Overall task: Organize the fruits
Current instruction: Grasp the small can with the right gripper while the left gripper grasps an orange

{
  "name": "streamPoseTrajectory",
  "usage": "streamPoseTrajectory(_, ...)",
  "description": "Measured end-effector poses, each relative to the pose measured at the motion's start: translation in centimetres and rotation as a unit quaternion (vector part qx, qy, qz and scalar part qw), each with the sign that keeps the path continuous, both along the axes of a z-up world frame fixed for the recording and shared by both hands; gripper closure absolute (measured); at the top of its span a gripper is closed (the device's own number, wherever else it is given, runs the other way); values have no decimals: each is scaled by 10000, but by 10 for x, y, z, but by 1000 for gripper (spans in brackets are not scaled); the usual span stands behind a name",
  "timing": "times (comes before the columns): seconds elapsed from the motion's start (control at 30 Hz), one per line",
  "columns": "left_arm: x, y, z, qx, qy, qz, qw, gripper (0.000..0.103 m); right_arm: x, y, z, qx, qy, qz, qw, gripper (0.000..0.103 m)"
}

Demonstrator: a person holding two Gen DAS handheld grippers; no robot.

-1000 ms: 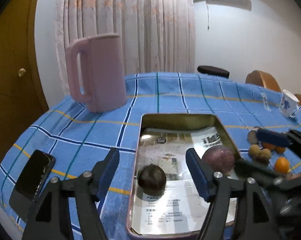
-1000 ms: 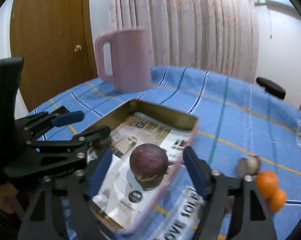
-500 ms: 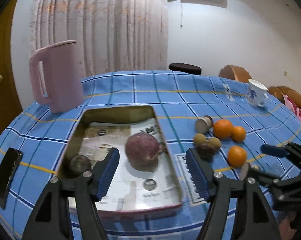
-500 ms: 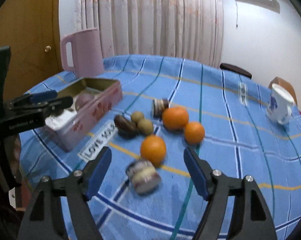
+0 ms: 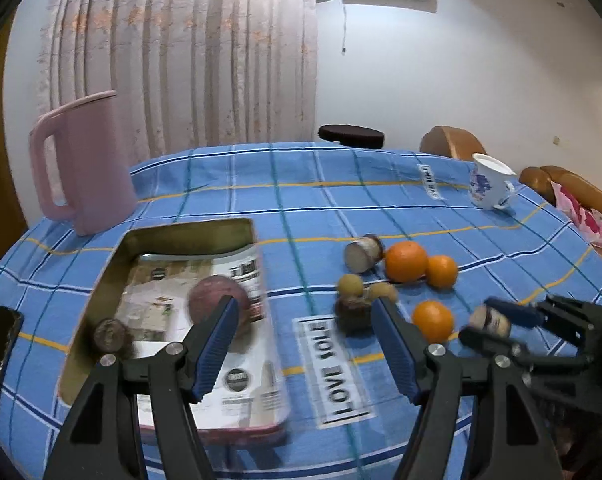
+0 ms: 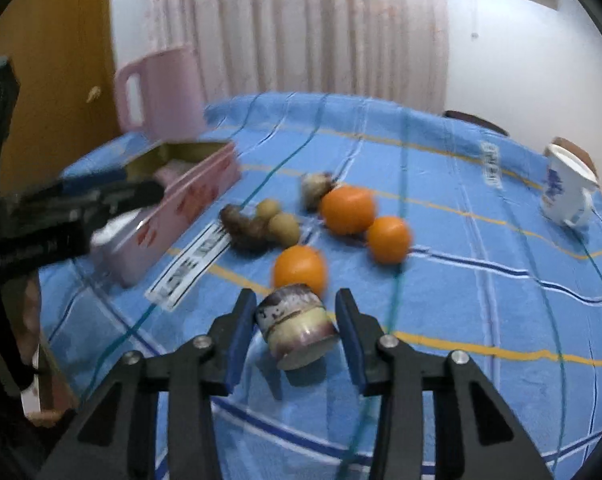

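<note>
My right gripper is low over the blue checked cloth, its jaws closing. Both pads are against the sides of a short purple-and-white cut stalk piece that lies on the cloth. Just beyond it are three oranges, two small tan fruits, a brown knobbly fruit and another cut piece. My left gripper hangs open and empty between the tin tray and the fruit pile. The tray holds a purple round fruit and a dark round fruit.
A tall pink jug stands behind the tray at the left. A white and blue cup sits at the far right. A black phone lies at the cloth's left edge. Chairs stand beyond the table.
Both grippers swung right, from over the tray to the loose fruit. My right gripper dropped around the cut stalk piece and its jaws narrowed onto it. The left jaws kept their width.
</note>
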State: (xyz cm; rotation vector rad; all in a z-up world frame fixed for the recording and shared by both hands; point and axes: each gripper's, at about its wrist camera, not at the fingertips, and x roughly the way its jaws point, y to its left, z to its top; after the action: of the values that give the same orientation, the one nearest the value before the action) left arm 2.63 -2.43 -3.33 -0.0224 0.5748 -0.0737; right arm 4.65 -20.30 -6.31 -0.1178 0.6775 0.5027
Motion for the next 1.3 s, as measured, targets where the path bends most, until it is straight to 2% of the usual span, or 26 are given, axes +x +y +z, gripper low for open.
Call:
streamPoseTrajectory(0.23, 11, -38, -10, -105, 263, -445, 9986, 33, 13, -40, -1, 68, -27, -850, 9964, 59)
streamPoseTrajectory(0.47, 23, -70, -24, -162, 564, -838, 9948, 33, 17, -54, 0, 197, 29, -982, 9950, 59)
streamPoseTrajectory(0.53, 27, -77, -26, -125, 598, -888, 9942, 40, 17, -61, 0, 360, 62, -986, 9945, 59)
streamPoseTrajectory(0.57, 30, -78, -27, -126, 659, -912, 9936, 51, 18, -63, 0, 418, 96, -972, 9943, 59)
streamPoseTrajectory(0.6, 33, -80, -29, -160, 747, -935, 9927, 54, 18, -63, -1, 427, 101, -955, 9945, 59)
streamPoseTrajectory(0.77, 41, -87, -35, -163, 905, -997, 9908, 54, 18, -59, -3, 355, 127, -871, 9955, 59)
streamPoseTrajectory(0.83, 45, -88, -36, -138, 918, -992, 9907, 54, 18, -57, -5, 314, 161, -815, 9960, 59)
streamPoseTrajectory(0.9, 45, -84, -35, -234, 868, -978, 9911, 63, 17, -55, -5, 272, 123, -783, 9965, 59)
streamPoseTrajectory(1.3, 34, -77, -27, -428, 474, -986, 9931, 64, 2, -55, 2, 368, -348, -675, 9964, 59)
